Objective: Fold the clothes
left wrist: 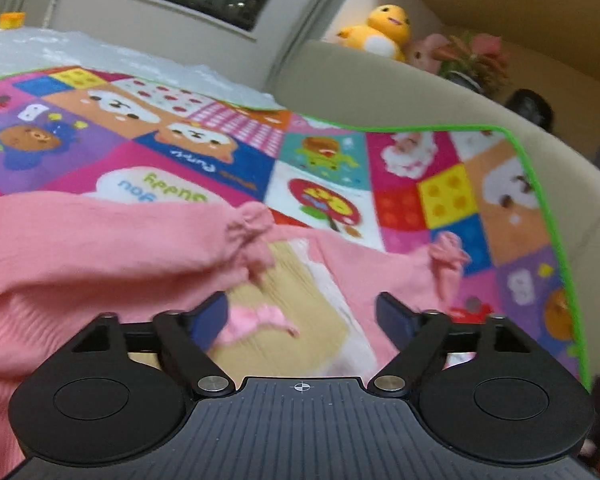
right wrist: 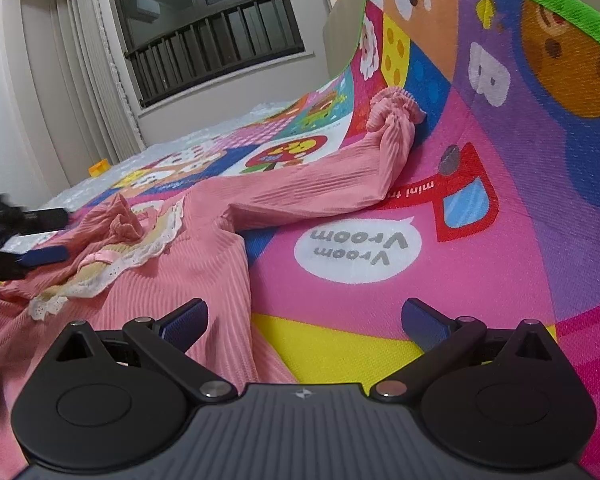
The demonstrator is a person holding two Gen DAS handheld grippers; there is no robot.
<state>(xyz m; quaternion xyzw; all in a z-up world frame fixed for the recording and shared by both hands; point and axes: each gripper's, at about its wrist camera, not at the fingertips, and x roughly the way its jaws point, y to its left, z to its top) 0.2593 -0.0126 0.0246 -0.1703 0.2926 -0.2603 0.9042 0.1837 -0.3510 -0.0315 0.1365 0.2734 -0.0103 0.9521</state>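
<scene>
1. The pink top (right wrist: 204,248) lies on the bright play mat (right wrist: 480,240). It is spread out but bumpy, not flat yet. One long sleeve (right wrist: 340,184) reaches out to the side, and its frilly cuff (right wrist: 396,108) rests where the mat curls up.
2. The left gripper (left wrist: 300,316) is wide open and holds nothing. It hangs just above the lace collar (right wrist: 140,256) and the small pink bow (left wrist: 256,320).
3. The right gripper (right wrist: 304,322) is wide open too and empty. It sits low over the side edge of the top, one finger over the cloth and one over the mat.
4. To do this step well, I think each gripper should go down slowly and pinch only one edge of cloth — not the mat under it.
5. Grab near the shoulder and the side so the top lifts evenly.
6. Mind the lace — it looks thin and could snag.
</scene>
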